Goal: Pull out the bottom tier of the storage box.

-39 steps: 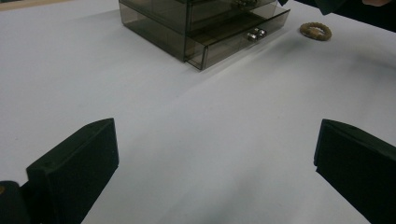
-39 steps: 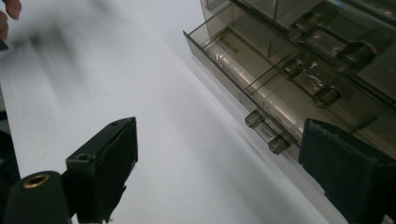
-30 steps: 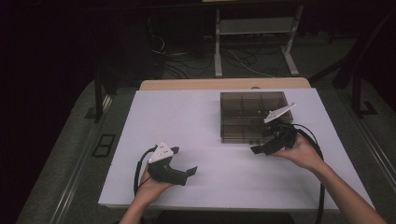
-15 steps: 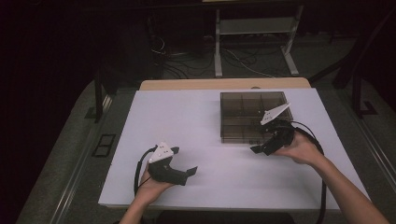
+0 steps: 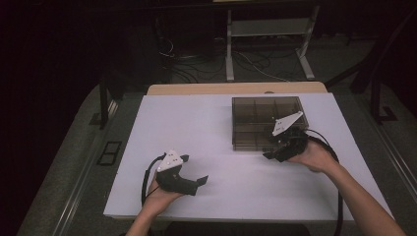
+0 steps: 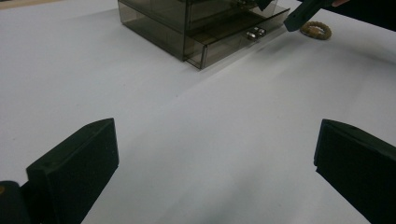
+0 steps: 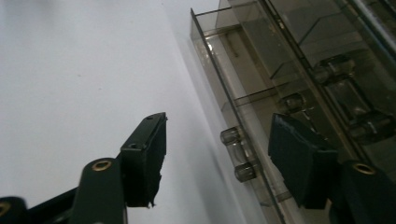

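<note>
A smoky clear drawer box [image 5: 265, 118] stands on the white table [image 5: 196, 128], right of centre. Its lowest drawer [image 6: 224, 44] is pulled out a little. My right gripper [image 5: 273, 151] is at the box's front edge, open. In the right gripper view the drawer's clear handle [image 7: 239, 154] lies between the spread jaws of that gripper [image 7: 219, 126], untouched. My left gripper [image 5: 200, 183] rests near the table's front, open and holding nothing; its view looks past its wide-apart jaws [image 6: 215, 154] toward the box and handle [image 6: 255, 33].
A small beaded ring [image 6: 316, 30] lies on the table beside the drawer, close to the right gripper's jaw tip. A wooden strip [image 5: 236, 88] edges the table's far side. Beyond it, a metal stand [image 5: 268, 29] and cables are on the floor.
The right gripper has shifted slightly left and nearer along the box's front, toward the drawer handle. The left gripper has stayed put.
</note>
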A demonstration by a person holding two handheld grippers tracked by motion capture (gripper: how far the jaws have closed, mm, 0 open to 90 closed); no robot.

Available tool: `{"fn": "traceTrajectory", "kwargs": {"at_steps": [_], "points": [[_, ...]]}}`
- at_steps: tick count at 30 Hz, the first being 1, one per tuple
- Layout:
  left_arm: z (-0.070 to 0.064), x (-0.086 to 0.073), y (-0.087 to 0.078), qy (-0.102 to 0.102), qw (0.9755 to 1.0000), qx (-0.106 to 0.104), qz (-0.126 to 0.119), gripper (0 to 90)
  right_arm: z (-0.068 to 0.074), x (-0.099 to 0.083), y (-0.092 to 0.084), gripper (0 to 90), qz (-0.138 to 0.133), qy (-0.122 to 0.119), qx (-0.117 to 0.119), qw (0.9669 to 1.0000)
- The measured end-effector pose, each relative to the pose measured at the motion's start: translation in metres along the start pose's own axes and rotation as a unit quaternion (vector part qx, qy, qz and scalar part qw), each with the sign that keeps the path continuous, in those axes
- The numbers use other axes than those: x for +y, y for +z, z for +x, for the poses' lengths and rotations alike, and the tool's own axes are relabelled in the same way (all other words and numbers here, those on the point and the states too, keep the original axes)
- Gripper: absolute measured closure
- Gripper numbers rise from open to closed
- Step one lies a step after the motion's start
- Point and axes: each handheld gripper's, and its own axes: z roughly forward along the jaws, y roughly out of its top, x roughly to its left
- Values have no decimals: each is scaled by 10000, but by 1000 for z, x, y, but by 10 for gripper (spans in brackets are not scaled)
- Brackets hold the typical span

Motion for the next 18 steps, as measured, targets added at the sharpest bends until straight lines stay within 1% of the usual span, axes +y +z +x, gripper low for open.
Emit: {"fn": "traceTrajectory", "kwargs": {"at_steps": [2, 3, 5, 6, 9, 12, 13, 18], "points": [[0, 0, 0, 35, 10000, -6, 34, 0, -1, 0, 1, 399, -32, -8, -26, 10000], [0, 0, 0, 7, 10000, -4, 9, 0, -2, -1, 1, 424, -42, -29, -32, 10000], [0, 0, 0, 12, 10000, -12, 9, 0, -3, -1, 2, 449, -66, -98, -53, 9999], [0, 0, 0, 46, 10000, -17, 37, 0, -3, -1, 3, 462, -72, -112, -58, 9999], [0, 0, 1, 52, 10000, -21, 37, 0, -3, -1, 5, 509, -42, -179, -42, 9998], [-1, 0, 1, 22, 10000, -17, 14, 0, -3, -1, 8, 537, -11, -242, -45, 9997], [0, 0, 1, 52, 10000, -20, 35, 0, -4, -2, 9, 547, 4, -267, -36, 9996], [0, 0, 1, 21, 10000, -16, 12, 0, -6, -2, 12, 586, 15, -260, -12, 9997]]}}
